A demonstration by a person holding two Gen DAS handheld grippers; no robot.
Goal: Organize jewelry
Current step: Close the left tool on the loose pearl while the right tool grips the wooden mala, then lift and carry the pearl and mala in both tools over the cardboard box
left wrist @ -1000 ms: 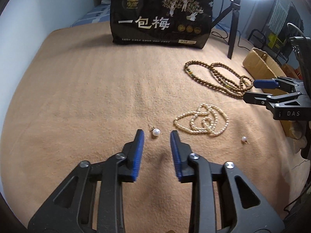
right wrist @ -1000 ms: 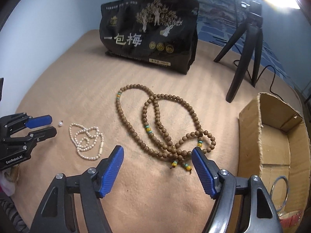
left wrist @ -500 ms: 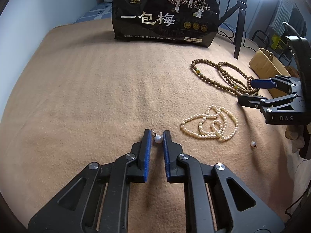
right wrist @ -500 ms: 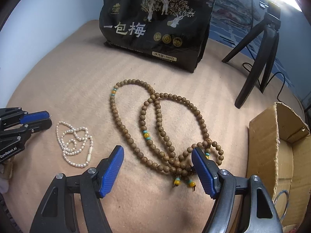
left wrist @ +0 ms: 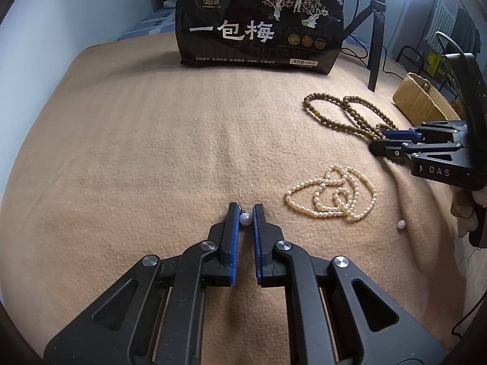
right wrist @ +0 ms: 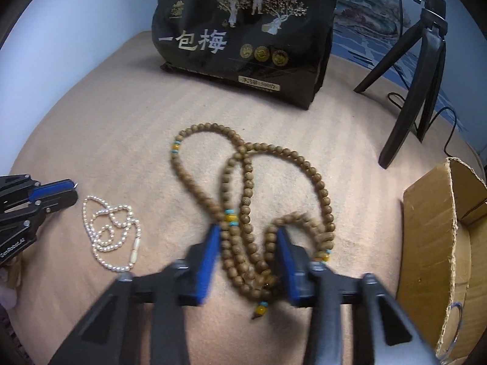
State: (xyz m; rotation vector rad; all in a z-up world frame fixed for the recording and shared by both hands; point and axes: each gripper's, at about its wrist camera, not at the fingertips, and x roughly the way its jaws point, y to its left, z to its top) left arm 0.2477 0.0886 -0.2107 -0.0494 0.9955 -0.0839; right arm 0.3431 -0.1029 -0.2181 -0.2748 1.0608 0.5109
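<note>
Left wrist view: left tongs (left wrist: 246,216) clenched on small white pearl earring (left wrist: 246,219), down on tan fleece blanket (left wrist: 152,152). Tiny, round, slippery; pinch dead centre. Right tongs (right wrist: 247,252) have just been closing around brown wooden bead necklace (right wrist: 243,188), pads not yet pressing. Limp strands, take the bunched part. Cardboard box (right wrist: 432,228) far right, tripod (right wrist: 420,60) behind

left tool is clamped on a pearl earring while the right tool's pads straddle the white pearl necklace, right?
Not quite. The left tool is clamped on the pearl earring, but the right tool, whose jaws have just been closing, straddles the wooden bead necklace, not the pearl necklace, as the right wrist view shows.
</note>
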